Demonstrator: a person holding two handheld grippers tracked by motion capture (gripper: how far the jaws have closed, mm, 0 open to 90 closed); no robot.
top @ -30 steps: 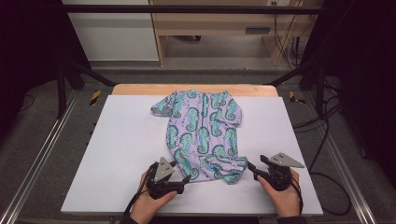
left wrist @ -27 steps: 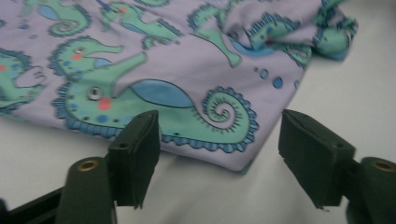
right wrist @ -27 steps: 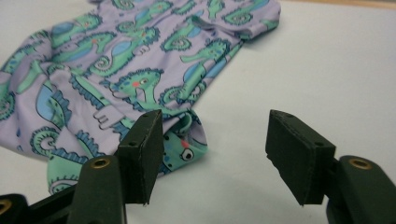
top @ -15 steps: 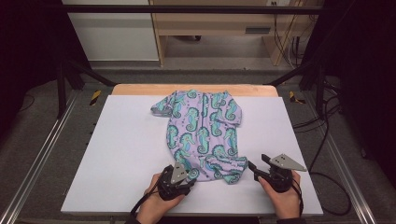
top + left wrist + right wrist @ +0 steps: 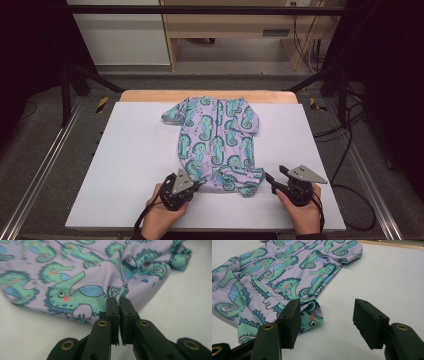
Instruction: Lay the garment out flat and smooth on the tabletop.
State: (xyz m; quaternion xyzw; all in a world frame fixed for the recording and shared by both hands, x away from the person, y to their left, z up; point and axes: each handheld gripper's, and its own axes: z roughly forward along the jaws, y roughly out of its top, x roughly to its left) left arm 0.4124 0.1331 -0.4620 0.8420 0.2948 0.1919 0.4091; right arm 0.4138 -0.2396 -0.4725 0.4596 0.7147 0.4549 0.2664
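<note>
A lilac baby garment (image 5: 216,142) printed with teal seahorses lies flat on the white table top (image 5: 125,150), neck end away from me. My left gripper (image 5: 196,184) sits at its near left hem; its jaws have just been closing and now pinch a fold of the cloth (image 5: 117,296) in the left gripper view (image 5: 119,302). My right gripper (image 5: 269,177) rests by the near right corner of the garment (image 5: 287,277), jaws apart (image 5: 329,317), the crumpled hem corner (image 5: 310,318) just beyond the left pad and untouched.
The white table top (image 5: 387,277) has free room left and right of the garment. A wooden strip (image 5: 150,96) edges its far side. Metal rails (image 5: 45,165) run along both sides, cables (image 5: 345,135) trail at the right, and a wooden bench (image 5: 240,25) stands behind.
My left gripper slid right toward the garment's near hem and its jaws came together on the cloth. The right gripper and the garment stayed where they were.
</note>
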